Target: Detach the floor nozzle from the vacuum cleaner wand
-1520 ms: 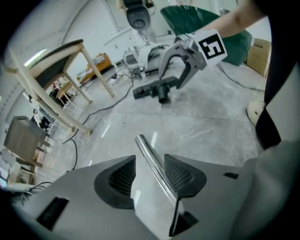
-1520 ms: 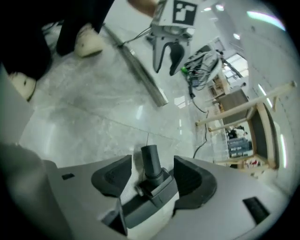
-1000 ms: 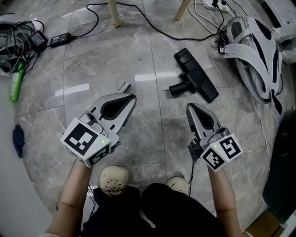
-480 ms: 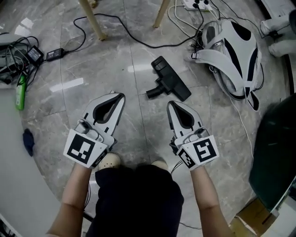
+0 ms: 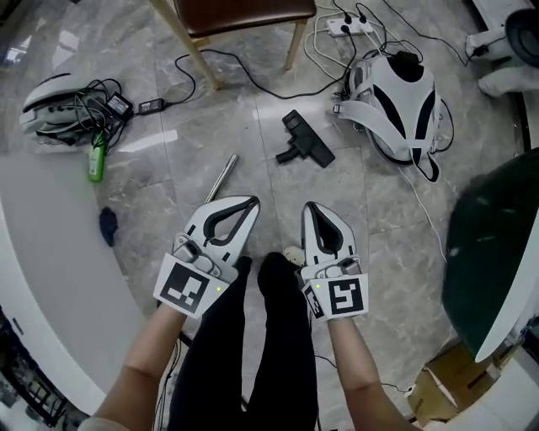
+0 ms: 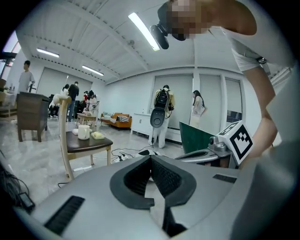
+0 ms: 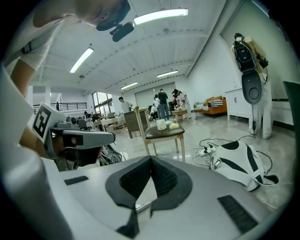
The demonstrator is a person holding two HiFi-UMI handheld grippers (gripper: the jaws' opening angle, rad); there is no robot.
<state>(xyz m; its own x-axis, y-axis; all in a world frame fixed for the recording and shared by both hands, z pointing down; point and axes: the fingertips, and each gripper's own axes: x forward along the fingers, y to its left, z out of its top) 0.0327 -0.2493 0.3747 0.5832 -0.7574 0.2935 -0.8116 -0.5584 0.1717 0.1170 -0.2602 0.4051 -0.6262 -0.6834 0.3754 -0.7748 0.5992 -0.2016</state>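
The left hand-held gripper (image 5: 245,204) and the right hand-held gripper (image 5: 313,208) are held side by side above the person's legs, both pointing forward over the floor (image 5: 253,109). In each gripper view the dark pads are pressed together with nothing between them. Neither touches any part of the vacuum.

The nozzle (image 5: 305,150) lies flat on the marble floor, ahead of the right hand-held gripper and well apart from it, with its short neck pointing to the picture's left. The wand (image 5: 223,177), a bare metal tube, lies at a slant to the left of the nozzle. Its far end is open and its near end is hidden behind the left hand-held gripper. Bare floor separates the two, so the nozzle is off the wand.

Past them stands a wooden chair (image 5: 244,13) with a dark seat. A black cable (image 5: 253,77) runs under it toward a power strip (image 5: 349,27). A white and black pack (image 5: 396,97) lies just right of the nozzle. To the left are a white unit wrapped in cords (image 5: 55,103), a green stick (image 5: 95,160) and a blue cloth (image 5: 108,225). A dark green bin (image 5: 493,252) and a cardboard box (image 5: 446,387) sit at the right edge.
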